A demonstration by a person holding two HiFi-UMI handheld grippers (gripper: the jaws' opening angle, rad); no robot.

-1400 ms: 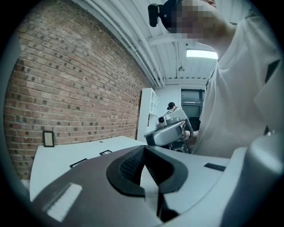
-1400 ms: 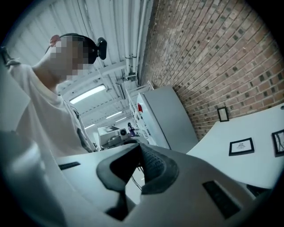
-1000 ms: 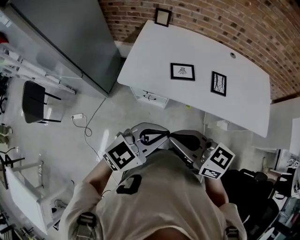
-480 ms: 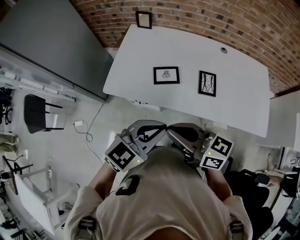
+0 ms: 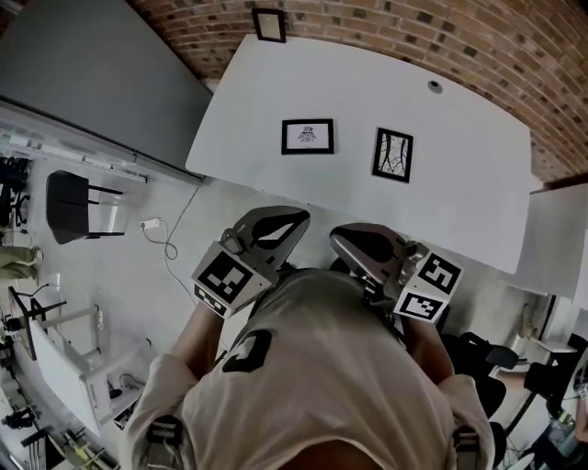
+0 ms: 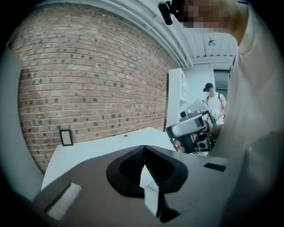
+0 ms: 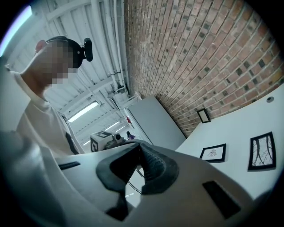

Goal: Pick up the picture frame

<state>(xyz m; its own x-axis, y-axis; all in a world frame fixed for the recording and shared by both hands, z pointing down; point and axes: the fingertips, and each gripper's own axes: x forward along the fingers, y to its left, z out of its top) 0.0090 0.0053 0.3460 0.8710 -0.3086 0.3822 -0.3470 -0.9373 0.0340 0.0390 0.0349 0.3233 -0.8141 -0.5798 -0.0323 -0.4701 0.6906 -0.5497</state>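
Note:
Two black picture frames lie flat on the white table (image 5: 459, 184): a wide one (image 5: 308, 136) toward the left and an upright one (image 5: 393, 154) to its right. A third small frame (image 5: 268, 25) leans against the brick wall at the table's far edge. My left gripper (image 5: 292, 218) and right gripper (image 5: 342, 237) are both shut and empty, held close to my chest just short of the table's near edge. In the right gripper view the two flat frames (image 7: 213, 153) (image 7: 262, 151) show at the right; the left gripper view shows only the wall frame (image 6: 66, 137).
A brick wall (image 5: 441, 37) runs behind the table. A grey cabinet (image 5: 83, 73) stands at the left, with a black chair (image 5: 69, 207) and a cable with a plug (image 5: 152, 225) on the floor. Another white surface (image 5: 556, 252) adjoins at the right.
The table and its frames have come closer and lower in the head view. Both grippers have advanced toward the table's near edge, still shut.

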